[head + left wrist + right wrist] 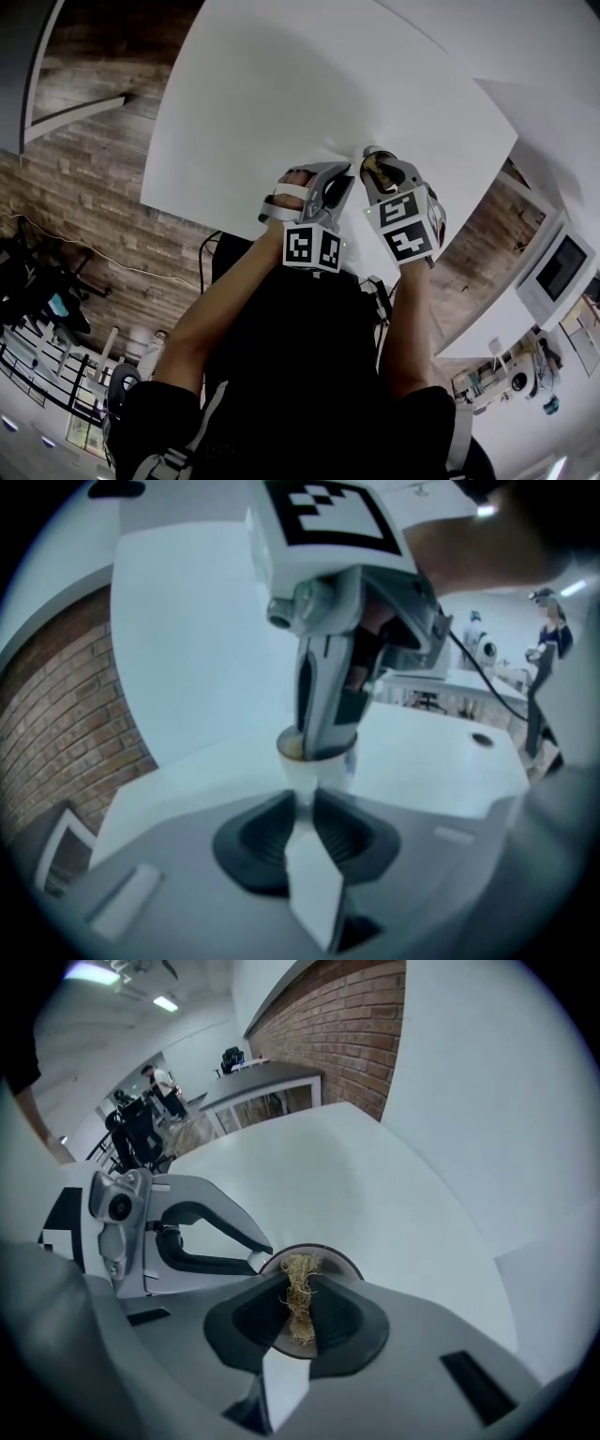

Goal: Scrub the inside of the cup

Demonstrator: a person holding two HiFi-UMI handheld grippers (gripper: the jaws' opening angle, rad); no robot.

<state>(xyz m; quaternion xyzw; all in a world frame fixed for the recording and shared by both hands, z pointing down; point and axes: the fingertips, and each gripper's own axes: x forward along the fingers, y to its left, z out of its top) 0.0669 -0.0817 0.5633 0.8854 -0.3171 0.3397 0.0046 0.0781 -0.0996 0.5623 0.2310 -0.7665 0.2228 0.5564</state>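
Note:
A small white cup stands on the white table near its front edge. My left gripper is shut on the cup's side and holds it upright. My right gripper is shut on a tan fibrous scrubber and points down into the cup's mouth. Seen in the left gripper view, the right gripper's fingers reach down past the cup's rim. In the head view the left gripper and the right gripper sit close together and hide most of the cup.
The table's front edge runs just under both grippers. Wood-plank floor lies to the left and a brick wall stands behind the table. A second white desk and people stand further off. A white appliance is at the right.

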